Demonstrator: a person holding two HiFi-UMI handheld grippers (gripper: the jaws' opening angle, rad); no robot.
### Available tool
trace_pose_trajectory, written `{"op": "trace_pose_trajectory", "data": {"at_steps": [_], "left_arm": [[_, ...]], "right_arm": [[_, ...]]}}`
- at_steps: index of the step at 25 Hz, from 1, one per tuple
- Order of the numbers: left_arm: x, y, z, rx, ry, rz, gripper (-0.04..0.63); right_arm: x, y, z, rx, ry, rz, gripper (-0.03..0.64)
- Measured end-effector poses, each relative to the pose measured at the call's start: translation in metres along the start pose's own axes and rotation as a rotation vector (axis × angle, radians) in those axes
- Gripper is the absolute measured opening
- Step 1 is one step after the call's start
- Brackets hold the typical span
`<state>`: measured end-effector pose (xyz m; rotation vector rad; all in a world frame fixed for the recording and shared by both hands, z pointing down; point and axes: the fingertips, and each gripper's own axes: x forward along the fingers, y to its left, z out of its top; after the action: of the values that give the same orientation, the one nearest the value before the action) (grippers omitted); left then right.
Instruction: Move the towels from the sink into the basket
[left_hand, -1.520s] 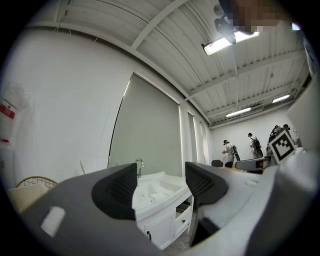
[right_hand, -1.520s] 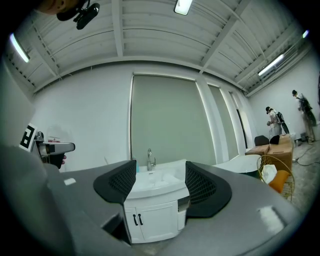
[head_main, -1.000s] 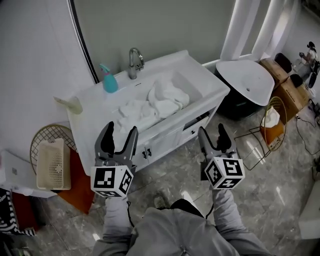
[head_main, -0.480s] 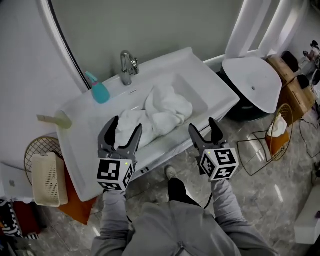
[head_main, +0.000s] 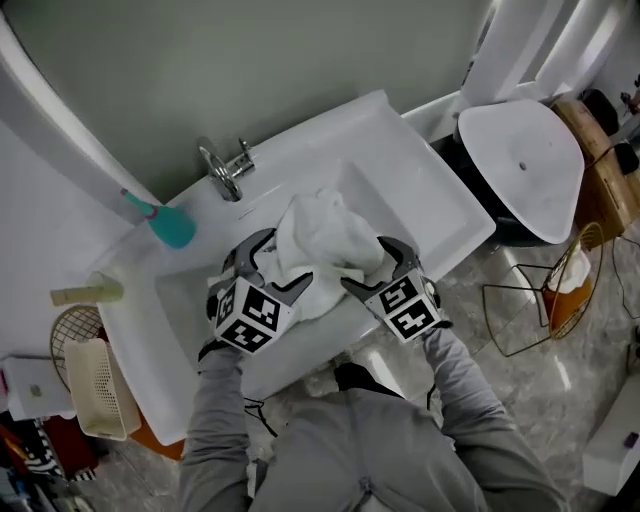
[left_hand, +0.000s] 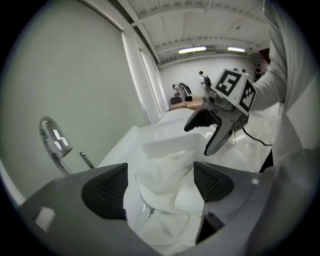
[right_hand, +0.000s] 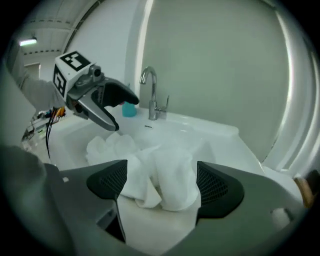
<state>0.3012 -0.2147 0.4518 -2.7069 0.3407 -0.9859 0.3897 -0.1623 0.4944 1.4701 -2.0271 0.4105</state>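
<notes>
A heap of crumpled white towels (head_main: 325, 235) lies in the white sink (head_main: 420, 170). Both grippers reach into the basin from the near side. My left gripper (head_main: 285, 262) is at the heap's left. Its jaws have just been opening and now stand wide, with towel folds (left_hand: 165, 200) between the pads but not squeezed. My right gripper (head_main: 365, 265) is at the heap's right, its jaws likewise just opened wide around a towel fold (right_hand: 172, 187). Each gripper shows in the other's view: the right gripper (left_hand: 220, 125) and the left gripper (right_hand: 100, 102). A beige plastic basket (head_main: 95, 385) stands on the floor at far left.
A chrome faucet (head_main: 222, 170) and a teal soap bottle (head_main: 170, 225) stand at the sink's back edge. A white toilet (head_main: 520, 170) is to the right, with a wire stand (head_main: 545, 300) on the marble floor before it. The person's legs are against the vanity.
Both grippers have moved forward and down, from in front of the vanity into the sink on either side of the towel heap. Their jaws now stand wider.
</notes>
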Motion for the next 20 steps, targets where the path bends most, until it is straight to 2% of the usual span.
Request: {"op": "trace_pose_trajectory", "data": {"at_steps": [6, 9, 14, 20], "left_arm": [[0.078, -0.005, -0.040, 0.245, 0.226, -0.198, 0.491], [0.107, -0.007, -0.059, 0.352, 0.320, -0.273, 0.498], [0.142, -0.006, -0.083, 0.419, 0.401, -0.359, 0.506], [0.168, -0.009, -0.104, 0.481, 0.469, -0.435, 0.509]], "right_arm": [[0.058, 0.002, -0.039, -0.313, 0.279, 0.142, 0.448], [0.080, 0.000, -0.060, -0.398, 0.397, 0.193, 0.456], [0.105, -0.002, -0.086, -0.383, 0.502, 0.255, 0.465], [0.123, -0.009, -0.104, -0.334, 0.606, 0.274, 0.474]]}}
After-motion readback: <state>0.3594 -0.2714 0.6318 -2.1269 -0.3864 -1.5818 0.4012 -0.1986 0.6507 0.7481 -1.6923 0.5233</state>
